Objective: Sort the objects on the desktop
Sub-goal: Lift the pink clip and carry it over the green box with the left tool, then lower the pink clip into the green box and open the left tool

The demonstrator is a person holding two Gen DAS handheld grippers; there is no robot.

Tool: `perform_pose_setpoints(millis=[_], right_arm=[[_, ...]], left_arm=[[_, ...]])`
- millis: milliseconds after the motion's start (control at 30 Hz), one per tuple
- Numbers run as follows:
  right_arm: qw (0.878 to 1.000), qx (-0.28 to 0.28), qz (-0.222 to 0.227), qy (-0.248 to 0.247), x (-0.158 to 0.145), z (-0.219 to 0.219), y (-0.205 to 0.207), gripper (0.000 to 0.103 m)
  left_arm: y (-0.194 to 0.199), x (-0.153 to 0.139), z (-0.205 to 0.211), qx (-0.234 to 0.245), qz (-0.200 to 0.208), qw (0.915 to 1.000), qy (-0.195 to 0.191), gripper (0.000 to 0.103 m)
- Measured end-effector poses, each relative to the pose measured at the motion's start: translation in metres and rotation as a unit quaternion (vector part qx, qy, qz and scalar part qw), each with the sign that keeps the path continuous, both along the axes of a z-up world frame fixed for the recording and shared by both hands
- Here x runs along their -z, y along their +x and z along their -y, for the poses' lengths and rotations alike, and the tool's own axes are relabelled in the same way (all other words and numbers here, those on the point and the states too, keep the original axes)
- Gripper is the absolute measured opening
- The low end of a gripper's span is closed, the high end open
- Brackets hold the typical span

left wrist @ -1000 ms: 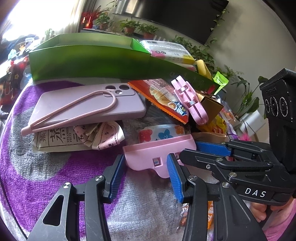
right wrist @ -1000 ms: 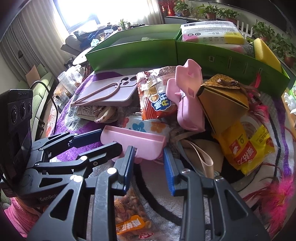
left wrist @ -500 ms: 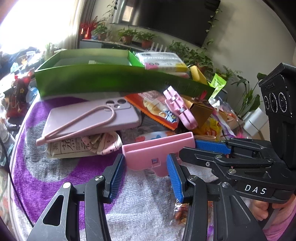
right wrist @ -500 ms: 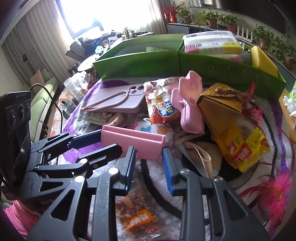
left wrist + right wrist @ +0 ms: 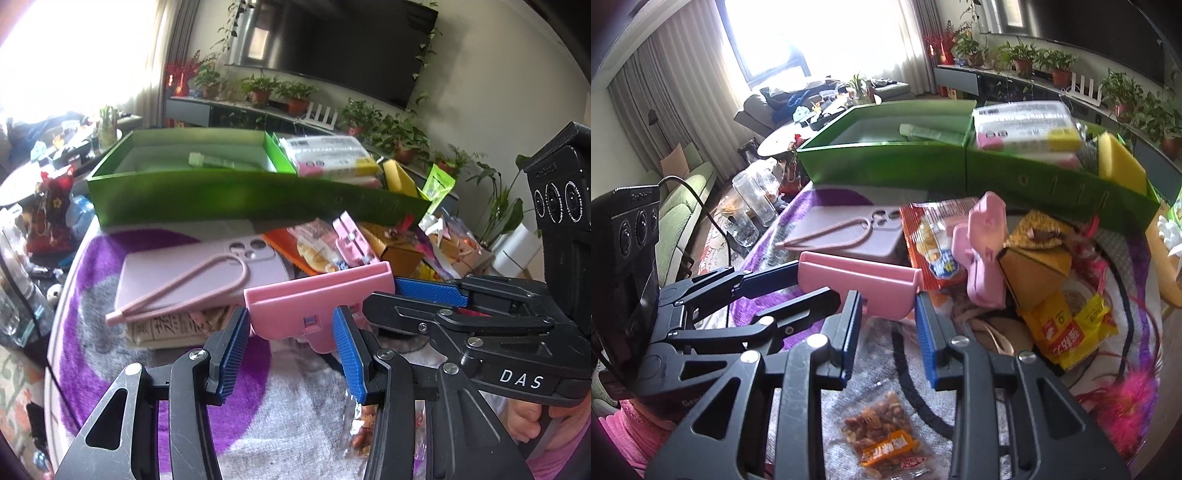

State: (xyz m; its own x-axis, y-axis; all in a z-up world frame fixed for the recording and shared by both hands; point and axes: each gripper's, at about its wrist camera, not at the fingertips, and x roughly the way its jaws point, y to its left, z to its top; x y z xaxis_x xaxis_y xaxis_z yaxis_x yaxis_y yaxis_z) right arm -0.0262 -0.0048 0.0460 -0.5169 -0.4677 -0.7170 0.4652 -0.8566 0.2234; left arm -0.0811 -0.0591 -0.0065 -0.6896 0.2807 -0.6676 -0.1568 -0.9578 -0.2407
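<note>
We are pinching the pink holder (image 5: 317,295) with both grippers, left gripper (image 5: 291,345) and right gripper (image 5: 888,321). "DAS" is showing on the right gripper at four o'clock in the left view.

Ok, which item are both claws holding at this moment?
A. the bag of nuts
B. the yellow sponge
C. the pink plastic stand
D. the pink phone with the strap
C: the left claw and the right claw each grip an end of the pink plastic stand.
</note>
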Motion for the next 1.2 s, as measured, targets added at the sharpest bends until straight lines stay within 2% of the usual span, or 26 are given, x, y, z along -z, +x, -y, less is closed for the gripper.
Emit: perform_pose_setpoints(millis=[433,1200], right_arm=[[0.999,-0.013,-0.031,-0.011,-0.038,0.016,-0.022,0.032],[0.998,-0.016,-0.033,-0.046,-0.076,0.031,-0.105,0.033]], left_arm=[[-0.028,-0.033,0.017,-0.012,-0.025,0.9995,-0.015,0.046],[-0.107,-0.08,0.04,-0.021,-0.052,0.9973,-0.047,0.046]])
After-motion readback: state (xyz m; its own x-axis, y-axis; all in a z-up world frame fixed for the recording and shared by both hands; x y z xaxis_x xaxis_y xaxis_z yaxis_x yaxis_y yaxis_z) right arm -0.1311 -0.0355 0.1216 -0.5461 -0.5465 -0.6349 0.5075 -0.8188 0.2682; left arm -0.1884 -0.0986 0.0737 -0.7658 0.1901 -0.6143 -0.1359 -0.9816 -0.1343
